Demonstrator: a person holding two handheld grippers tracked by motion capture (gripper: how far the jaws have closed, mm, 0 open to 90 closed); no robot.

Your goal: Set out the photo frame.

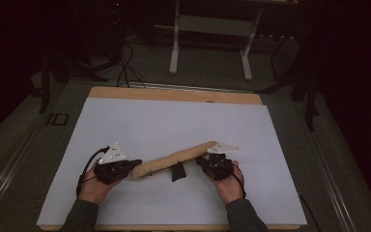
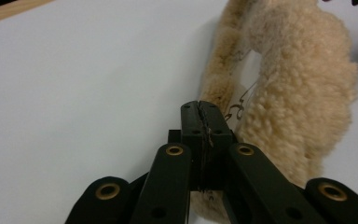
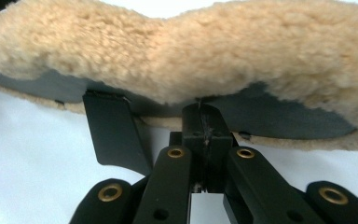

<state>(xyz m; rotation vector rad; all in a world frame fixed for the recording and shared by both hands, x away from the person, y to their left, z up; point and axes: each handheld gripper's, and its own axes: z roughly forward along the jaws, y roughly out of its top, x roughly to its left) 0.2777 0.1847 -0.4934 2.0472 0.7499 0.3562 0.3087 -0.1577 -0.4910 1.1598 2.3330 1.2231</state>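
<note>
A long tan fleece pad [image 1: 176, 158] lies slantwise on the white sheet [image 1: 174, 121] between my two grippers. It is folded over, with a dark grey inner side [image 3: 284, 116] and a black strap [image 3: 114, 133] sticking out of it [image 1: 178, 171]. My left gripper [image 1: 136, 165] sits at the pad's lower left end. Its jaws are shut, tips against the fleece edge [image 2: 219, 79], [image 2: 200, 106]. At the pad's upper right end, my right gripper [image 1: 206, 159] also has shut jaws, tips touching the pad's rim [image 3: 204, 108]. No fleece shows between either pair of jaws.
The white sheet covers a wooden tabletop [image 1: 174, 94] whose far edge shows. Beyond it on the dark floor stand a white table frame [image 1: 212, 43] and some cables [image 1: 125, 63]. A hand holds each gripper near the front edge.
</note>
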